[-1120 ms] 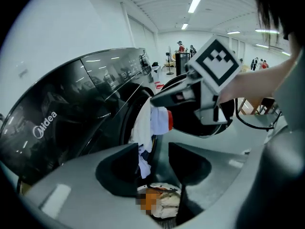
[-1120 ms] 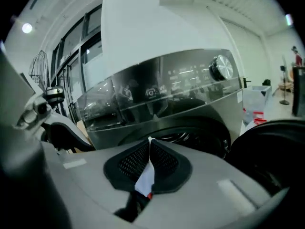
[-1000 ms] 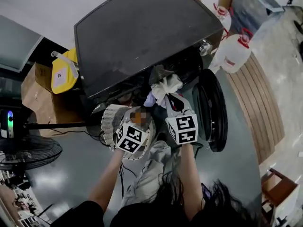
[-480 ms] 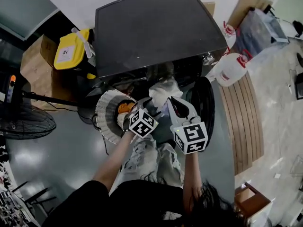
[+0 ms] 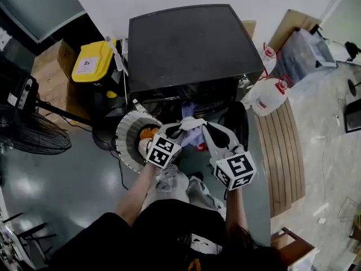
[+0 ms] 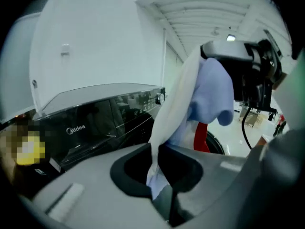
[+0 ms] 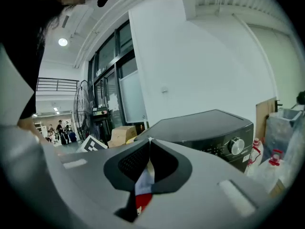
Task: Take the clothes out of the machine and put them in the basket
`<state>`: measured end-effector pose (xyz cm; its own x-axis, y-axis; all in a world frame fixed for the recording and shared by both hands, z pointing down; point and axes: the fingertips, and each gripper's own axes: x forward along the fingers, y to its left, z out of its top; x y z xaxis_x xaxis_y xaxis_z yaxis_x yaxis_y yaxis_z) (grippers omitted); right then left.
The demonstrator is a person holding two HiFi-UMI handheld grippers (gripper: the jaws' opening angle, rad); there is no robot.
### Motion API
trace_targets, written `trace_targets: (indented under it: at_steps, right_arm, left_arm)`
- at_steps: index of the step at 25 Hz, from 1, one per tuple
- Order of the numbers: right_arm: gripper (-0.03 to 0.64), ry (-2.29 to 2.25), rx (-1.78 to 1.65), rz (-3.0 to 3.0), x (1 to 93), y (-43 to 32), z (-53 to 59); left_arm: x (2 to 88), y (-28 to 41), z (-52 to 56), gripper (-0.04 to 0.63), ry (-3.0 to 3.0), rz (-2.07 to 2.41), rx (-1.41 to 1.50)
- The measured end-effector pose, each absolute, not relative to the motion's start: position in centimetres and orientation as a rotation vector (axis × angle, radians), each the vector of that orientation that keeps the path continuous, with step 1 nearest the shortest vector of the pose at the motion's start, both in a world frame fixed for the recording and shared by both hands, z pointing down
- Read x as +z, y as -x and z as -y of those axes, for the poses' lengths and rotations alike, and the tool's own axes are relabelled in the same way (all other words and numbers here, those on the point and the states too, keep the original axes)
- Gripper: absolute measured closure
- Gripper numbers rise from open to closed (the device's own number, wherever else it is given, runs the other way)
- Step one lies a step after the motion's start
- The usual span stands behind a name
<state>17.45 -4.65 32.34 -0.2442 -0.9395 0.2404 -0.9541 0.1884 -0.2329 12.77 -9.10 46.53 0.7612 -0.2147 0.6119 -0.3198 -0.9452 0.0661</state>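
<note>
A white and lilac garment (image 5: 192, 130) with a red patch hangs in front of the black washing machine (image 5: 186, 49), stretched between both grippers. My left gripper (image 5: 179, 127) is shut on its white edge (image 6: 164, 123), and the fabric runs up from the jaws (image 6: 159, 173). My right gripper (image 5: 204, 126) pinches the other end, where white and red cloth (image 7: 142, 187) shows between its closed jaws (image 7: 145, 171). The white slatted basket (image 5: 128, 135) stands left of the grippers on the floor, with an orange item (image 5: 148, 132) inside.
The machine's round door (image 5: 241, 123) hangs open to the right. A yellow container (image 5: 93, 61) and cardboard boxes (image 5: 51, 66) sit left of the machine, with a floor fan (image 5: 34, 137) further left. White jugs (image 5: 268, 95) and a wooden slatted platform (image 5: 287, 151) lie right.
My left gripper left the basket, moved right and closed on the garment. The right gripper drew the garment out from the machine's opening, so both now hold it.
</note>
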Motion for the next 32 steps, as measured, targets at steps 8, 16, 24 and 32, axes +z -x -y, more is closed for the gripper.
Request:
trace_targets:
  at_steps: [8,16,24,32]
  right_arm:
    - [0.586,-1.909,0.399,2.493,27.6,-17.1,4.3]
    - [0.586,-1.826,0.3,2.534,25.0,-14.2,6.0]
    - [0.586,-1.662,0.231,2.598,23.1,-6.6,10.0]
    - [0.586,-1.573,0.212,2.715,21.0,3.6,14.0]
  left_arm:
    - [38.5,-9.8,7.9,0.561,-2.867,0.489,0.776]
    - [29.3,-4.8,9.3,0.563,-2.936,0.66,0.481]
    - [19.8,1.4,12.1,0.563,-3.057,0.78,0.253]
    - [14.4,8.9,14.3,0.563,-3.191,0.791,0.19]
